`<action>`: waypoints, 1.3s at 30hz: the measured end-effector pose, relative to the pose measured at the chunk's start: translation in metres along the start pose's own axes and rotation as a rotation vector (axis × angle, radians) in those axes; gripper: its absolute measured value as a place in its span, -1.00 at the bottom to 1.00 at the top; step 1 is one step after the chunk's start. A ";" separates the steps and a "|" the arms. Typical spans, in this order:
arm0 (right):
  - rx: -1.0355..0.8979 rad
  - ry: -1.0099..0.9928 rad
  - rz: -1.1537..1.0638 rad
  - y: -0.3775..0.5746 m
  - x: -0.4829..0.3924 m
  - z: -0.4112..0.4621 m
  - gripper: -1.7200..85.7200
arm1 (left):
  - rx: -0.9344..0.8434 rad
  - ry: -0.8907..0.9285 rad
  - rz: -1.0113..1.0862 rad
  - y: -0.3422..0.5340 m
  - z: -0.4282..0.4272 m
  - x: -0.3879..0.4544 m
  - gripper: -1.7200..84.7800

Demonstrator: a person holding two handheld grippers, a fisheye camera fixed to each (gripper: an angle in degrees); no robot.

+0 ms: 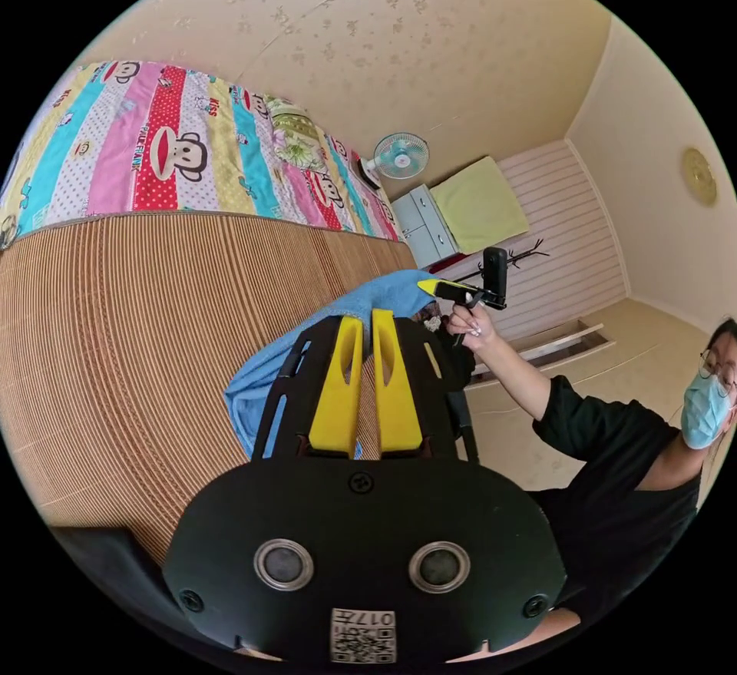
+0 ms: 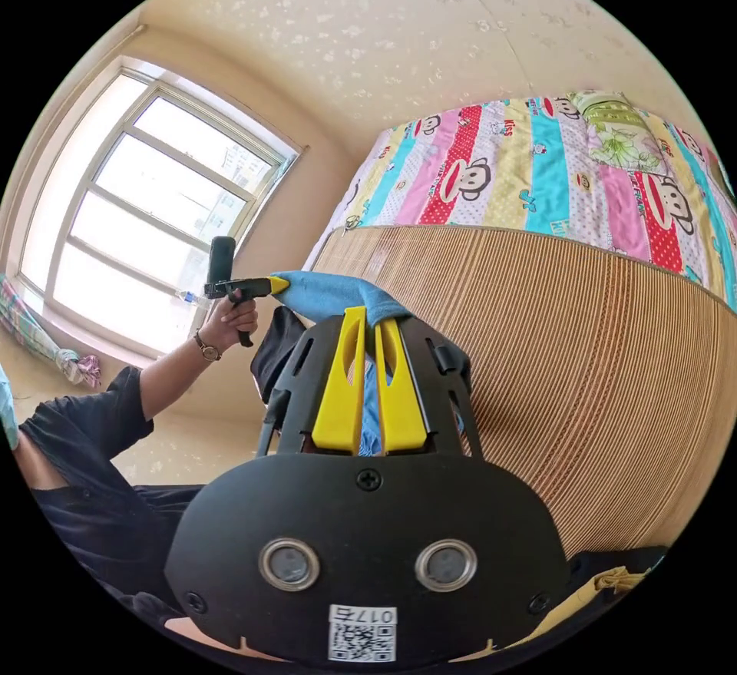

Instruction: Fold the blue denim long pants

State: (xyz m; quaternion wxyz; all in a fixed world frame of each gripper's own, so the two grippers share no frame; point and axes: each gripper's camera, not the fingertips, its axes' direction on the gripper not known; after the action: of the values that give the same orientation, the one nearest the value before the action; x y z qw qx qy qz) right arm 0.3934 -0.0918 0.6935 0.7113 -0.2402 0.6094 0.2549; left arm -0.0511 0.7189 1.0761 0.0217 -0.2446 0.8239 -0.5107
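The blue denim pants [image 1: 257, 387] hang bunched over a bamboo mat, held up along one edge. My left gripper [image 1: 368, 315] is shut, its yellow jaws pinching that blue fabric at the tips. A hand holds my right gripper [image 1: 431, 288] just beyond it, closed on the same edge. In the right gripper view, my right gripper [image 2: 372, 319] is shut on the pants [image 2: 330, 295]. The fabric stretches from there to my left gripper [image 2: 276, 285], held in the person's other hand. Most of the pants is hidden behind the gripper bodies.
A bamboo mat [image 1: 153, 337] covers the bed, with a striped cartoon quilt [image 1: 169, 137] beyond it. A fan [image 1: 401, 155] and a grey cabinet [image 1: 418, 222] stand by the wall. The person in a black top [image 1: 614, 475] is close by. A bright window [image 2: 153, 206] lies on that side.
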 end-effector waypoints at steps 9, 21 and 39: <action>-0.088 0.017 0.030 0.113 0.013 0.075 -0.92 | -0.060 -0.040 -0.117 0.133 0.055 -0.027 -0.97; -0.233 0.004 0.357 0.196 0.080 0.138 -0.83 | -0.131 -0.148 -0.426 0.210 0.075 -0.076 -0.78; -0.155 -0.282 0.449 0.141 0.193 0.221 -0.63 | -0.118 -0.073 -0.388 0.134 0.065 -0.145 -0.71</action>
State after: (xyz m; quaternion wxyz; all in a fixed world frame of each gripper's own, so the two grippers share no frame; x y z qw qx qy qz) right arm 0.4902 0.1718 0.5297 0.6943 -0.1149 0.5211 0.4829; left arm 0.0439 0.7746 0.8993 -0.0615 -0.4181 0.7886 -0.4467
